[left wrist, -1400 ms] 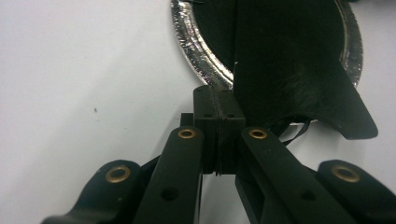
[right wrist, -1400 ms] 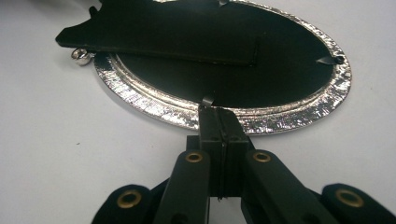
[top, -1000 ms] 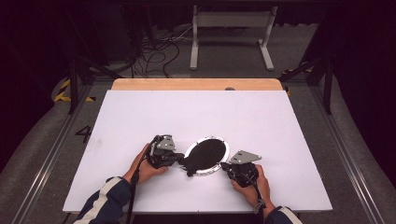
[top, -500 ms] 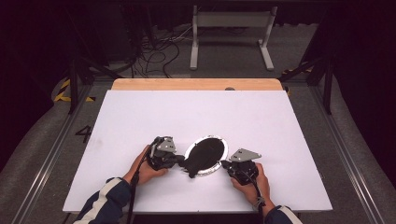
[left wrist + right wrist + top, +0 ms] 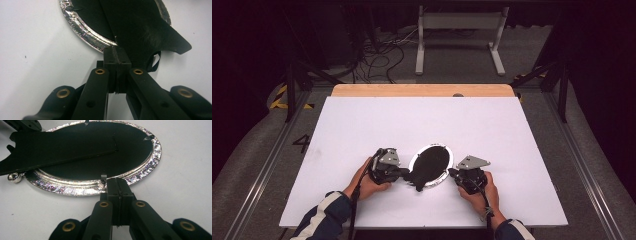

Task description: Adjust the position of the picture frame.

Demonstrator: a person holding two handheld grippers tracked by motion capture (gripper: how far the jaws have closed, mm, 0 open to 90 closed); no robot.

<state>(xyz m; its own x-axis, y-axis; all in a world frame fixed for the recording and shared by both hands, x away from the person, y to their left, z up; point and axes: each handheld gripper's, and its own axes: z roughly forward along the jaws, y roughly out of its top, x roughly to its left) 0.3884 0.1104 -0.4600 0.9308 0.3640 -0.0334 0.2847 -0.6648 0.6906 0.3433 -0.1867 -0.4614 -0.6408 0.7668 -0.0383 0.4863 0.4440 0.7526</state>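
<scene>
Still, nothing has budged on the white table (image 5: 362, 125).
Left gripper (image 5: 117, 53) stays pinched shut at the black stand flap (image 5: 150, 32); right gripper (image 5: 117, 185), closed, nips the oval silver frame (image 5: 147, 170).

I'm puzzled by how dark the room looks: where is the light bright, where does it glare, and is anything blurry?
High view: the white table is brightly lit, the room around it nearly black. Right gripper view: the oval frame's silver rim glitters sharply, while its black back panel shows little detail. Left gripper view: the near jaws look soft, the rim sharper.

Black claws (image 5: 409, 173) (image 5: 453, 173) w/ brass rivets, grey triangular top plates, trailing cables; navy white-striped sleeves (image 5: 324, 215).
</scene>
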